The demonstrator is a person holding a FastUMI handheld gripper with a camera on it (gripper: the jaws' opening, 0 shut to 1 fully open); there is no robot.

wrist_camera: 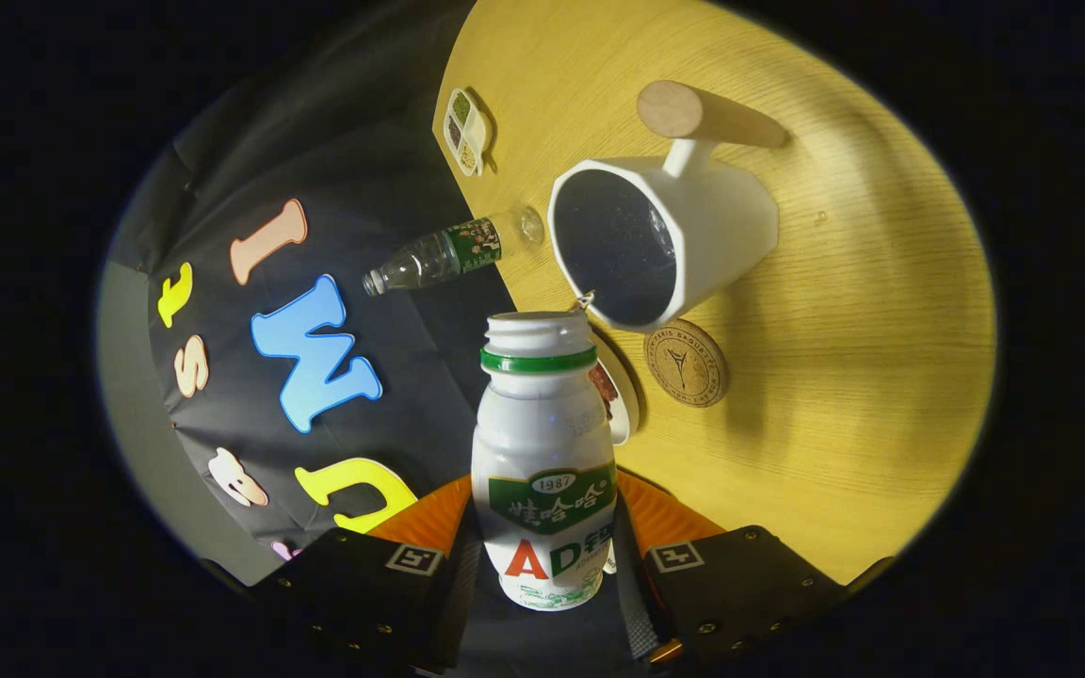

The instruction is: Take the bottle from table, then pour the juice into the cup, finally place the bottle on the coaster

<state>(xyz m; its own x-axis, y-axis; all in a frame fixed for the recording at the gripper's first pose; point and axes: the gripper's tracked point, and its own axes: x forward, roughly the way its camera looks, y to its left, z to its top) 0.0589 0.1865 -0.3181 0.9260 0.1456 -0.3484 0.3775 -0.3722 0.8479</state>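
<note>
White plastic, with a green ring under its uncapped threaded mouth, the bottle (543, 461) stands in the lower centre of the frame, clamped between the two fingers of the claw (542, 556), which press on its labelled lower body from either side. Its mouth points toward the cup (665, 240), which sits in the upper middle on the yellow wooden worktop (863, 377), the dark opening facing the camera. The round cork coaster (686, 363) lies just below the cup, to the right of the bottle's neck.

By my judgement the bottle is light and thin-walled: it would dent under a hard squeeze, and the smooth label may slip, so the grip low on the wide body suits it, though it leaves the open top free to swing.

Whether any juice is inside cannot be told through the opaque wall. The bottle's base is cut off by the fingers, and a small round lidded thing behind its shoulder is mostly hidden.
</note>
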